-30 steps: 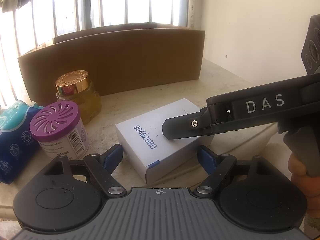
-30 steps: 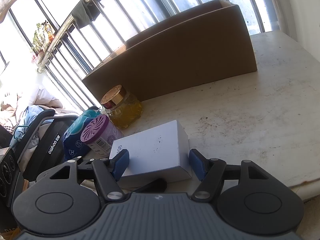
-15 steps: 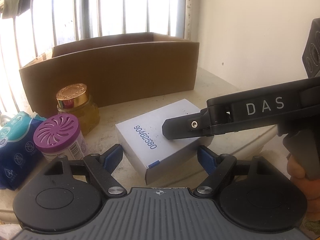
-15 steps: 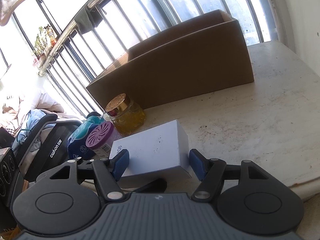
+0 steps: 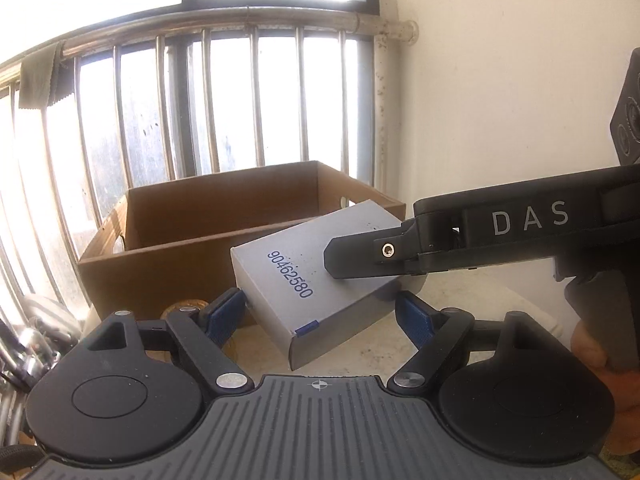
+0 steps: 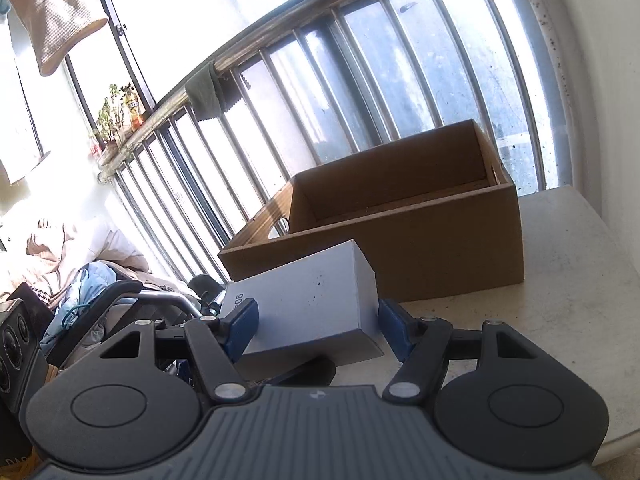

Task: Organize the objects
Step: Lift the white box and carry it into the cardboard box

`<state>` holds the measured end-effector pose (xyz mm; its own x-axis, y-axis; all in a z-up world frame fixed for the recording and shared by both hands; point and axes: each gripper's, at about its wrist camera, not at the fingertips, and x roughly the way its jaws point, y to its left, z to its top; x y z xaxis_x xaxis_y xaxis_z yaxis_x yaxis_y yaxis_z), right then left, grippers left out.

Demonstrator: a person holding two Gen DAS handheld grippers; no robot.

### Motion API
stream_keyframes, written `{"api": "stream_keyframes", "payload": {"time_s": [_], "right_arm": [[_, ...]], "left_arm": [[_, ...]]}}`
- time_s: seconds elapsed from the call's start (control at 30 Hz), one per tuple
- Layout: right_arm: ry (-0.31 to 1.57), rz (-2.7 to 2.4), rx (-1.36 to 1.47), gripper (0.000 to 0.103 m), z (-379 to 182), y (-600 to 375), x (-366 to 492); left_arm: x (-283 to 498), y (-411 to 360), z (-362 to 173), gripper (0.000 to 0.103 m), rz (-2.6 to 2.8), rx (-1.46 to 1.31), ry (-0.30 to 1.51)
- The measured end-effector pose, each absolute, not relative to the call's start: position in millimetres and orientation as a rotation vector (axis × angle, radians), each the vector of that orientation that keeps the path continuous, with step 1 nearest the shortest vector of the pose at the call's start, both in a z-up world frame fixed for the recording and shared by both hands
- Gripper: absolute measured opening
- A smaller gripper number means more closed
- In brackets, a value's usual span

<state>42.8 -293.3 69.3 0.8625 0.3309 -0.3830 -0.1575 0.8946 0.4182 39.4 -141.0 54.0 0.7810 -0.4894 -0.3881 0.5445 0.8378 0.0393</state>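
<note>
A: Why two grippers on the white box [image 5: 316, 276]?
B: It's wide. Left gripper [image 5: 320, 314] and right gripper [image 6: 316, 326] each clamp it, holding it clear of the worktop [image 6: 560, 300], cardboard box [image 6: 400, 232] at twelve o'clock, likely its destination.

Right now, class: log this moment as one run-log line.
white box lifted, tilted | left gripper and right gripper both clamp it | cardboard box behind

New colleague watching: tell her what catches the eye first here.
The white box printed 90462580, lifted and tilted, with both grippers around it: the left gripper and the right gripper. Behind it stands the open cardboard box in front of the barred window.
</note>
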Motion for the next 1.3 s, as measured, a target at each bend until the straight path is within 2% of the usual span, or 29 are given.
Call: {"api": "stream_keyframes", "payload": {"time_s": [0.33,0.57,1.0,1.3], "right_arm": [[0.396,0.372,0.332,0.07,123.3,-257.7,114.1],[0.479,0.434,0.344,0.07,135.6,-243.0,201.7],[0.928,0.412,0.418,0.07,69.1,-243.9,352.9],[1.098,0.423,0.499,0.07,25.5,-251.0,393.5]], "left_arm": [[102.7,-117.6,108.7,0.082,-0.443,0.163,0.308],[172.2,-99.0,122.4,0.083,-0.397,0.18,0.381],[314.1,-92.5,67.8,0.083,-0.421,0.12,0.854],[329.4,-112.4,47.4,0.083,-0.375,0.259,0.974]]}}
